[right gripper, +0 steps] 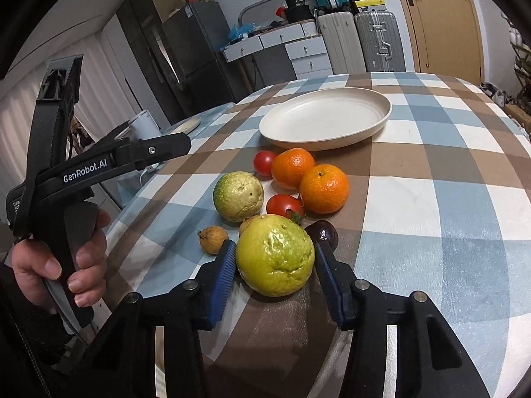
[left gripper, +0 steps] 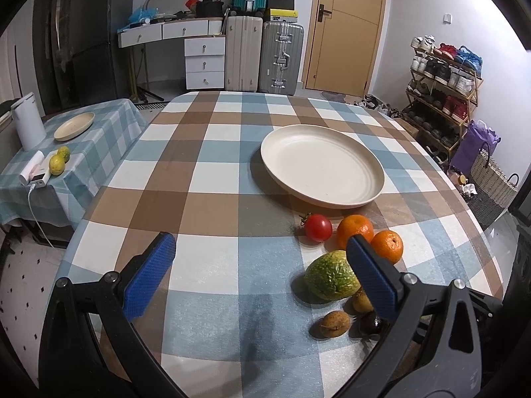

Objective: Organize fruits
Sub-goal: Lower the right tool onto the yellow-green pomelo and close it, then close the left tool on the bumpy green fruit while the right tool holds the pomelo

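Observation:
A large yellow-green guava (right gripper: 275, 255) sits on the checked tablecloth with my right gripper (right gripper: 274, 258) shut on it, a blue pad against each side. Behind it lie a second guava (right gripper: 238, 195), two tomatoes (right gripper: 285, 205), two oranges (right gripper: 324, 188), a brown longan (right gripper: 213, 239) and a dark purple fruit (right gripper: 322, 233). The cream plate (right gripper: 378, 99) beyond them holds nothing. My left gripper (left gripper: 262, 242) hangs open above bare cloth, left of the fruit cluster; its right finger hides part of a guava (left gripper: 332, 275). The plate (left gripper: 375, 172) lies further back.
A hand (right gripper: 63, 265) holds the left gripper's handle at the table's left edge. A lower side table (left gripper: 109, 126) on the left carries a small plate (left gripper: 74, 126), two yellow-green fruits (left gripper: 58, 164) and a white kettle (left gripper: 28, 126). A shoe rack (left gripper: 444, 93) stands at the right.

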Motion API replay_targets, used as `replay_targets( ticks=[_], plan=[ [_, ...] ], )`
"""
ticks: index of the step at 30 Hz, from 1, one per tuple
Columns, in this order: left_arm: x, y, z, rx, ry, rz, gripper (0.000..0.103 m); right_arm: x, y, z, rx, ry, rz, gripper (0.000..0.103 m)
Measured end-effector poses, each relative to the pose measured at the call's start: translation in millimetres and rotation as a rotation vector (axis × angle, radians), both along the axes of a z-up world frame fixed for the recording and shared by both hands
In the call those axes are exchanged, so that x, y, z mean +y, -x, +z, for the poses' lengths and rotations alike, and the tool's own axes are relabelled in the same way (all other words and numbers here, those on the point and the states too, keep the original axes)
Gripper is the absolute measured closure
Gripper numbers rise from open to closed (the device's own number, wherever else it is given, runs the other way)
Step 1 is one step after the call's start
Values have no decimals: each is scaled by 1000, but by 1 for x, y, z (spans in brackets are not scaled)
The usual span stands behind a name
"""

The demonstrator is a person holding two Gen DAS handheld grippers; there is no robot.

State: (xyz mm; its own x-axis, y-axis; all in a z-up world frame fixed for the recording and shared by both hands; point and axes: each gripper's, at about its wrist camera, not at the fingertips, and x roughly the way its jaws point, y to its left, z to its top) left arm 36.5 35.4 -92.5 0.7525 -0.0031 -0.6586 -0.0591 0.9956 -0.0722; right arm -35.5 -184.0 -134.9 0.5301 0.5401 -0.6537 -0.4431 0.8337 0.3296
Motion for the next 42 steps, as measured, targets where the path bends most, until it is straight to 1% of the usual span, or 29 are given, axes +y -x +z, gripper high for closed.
replay_targets(
  ticks=[3,5,7,12,14,16,17,20,25,29,31,33,34,36,37,38,42],
  plan=[
    [0,0,0,9,5,-9,0,-6,1,0,1,-45,-4,54],
    [0,-3,-2,25,17,-23,0,-7,2,1,-3,-51,-5,54],
    [-1,-6,-4,44,31,-39,0,-13,2,3,-15,-82,-14,54],
    [-6,-16,-13,101,92,-93,0,-20,0,7,-38,-116,-25,54],
    [-10,-21,-20,143,125,-125,0,-24,-2,9,-48,-134,-31,54],
    [-13,-28,-28,193,176,-166,2,-29,-4,11,-57,-147,-37,54],
    [-14,-30,-31,209,194,-169,2,-31,-4,12,-62,-149,-41,54],
    [-19,-36,-38,231,204,-169,4,-41,-10,16,-75,-162,-57,54],
    [-25,-43,-44,253,204,-195,16,-49,-15,19,-89,-165,-64,54],
    [-20,-45,-47,265,252,-211,20,-55,-17,21,-97,-166,-66,54],
    [-20,-47,-48,272,266,-218,29,-55,-16,22,-98,-168,-65,54],
    [-19,-47,-50,282,284,-235,34,-55,-16,24,-99,-165,-62,54],
    [-19,-48,-51,288,302,-247,39,-55,-16,25,-100,-166,-59,54],
    [-18,-49,-54,295,337,-262,44,-54,-18,27,-105,-161,-53,54],
    [-18,-51,-54,297,356,-272,51,-54,-18,27,-105,-161,-53,54],
    [-19,-51,-55,298,363,-281,52,-53,-19,28,-108,-161,-50,54],
    [-24,-51,-54,288,340,-292,52,-50,-21,31,-116,-157,-40,54]
  ],
)
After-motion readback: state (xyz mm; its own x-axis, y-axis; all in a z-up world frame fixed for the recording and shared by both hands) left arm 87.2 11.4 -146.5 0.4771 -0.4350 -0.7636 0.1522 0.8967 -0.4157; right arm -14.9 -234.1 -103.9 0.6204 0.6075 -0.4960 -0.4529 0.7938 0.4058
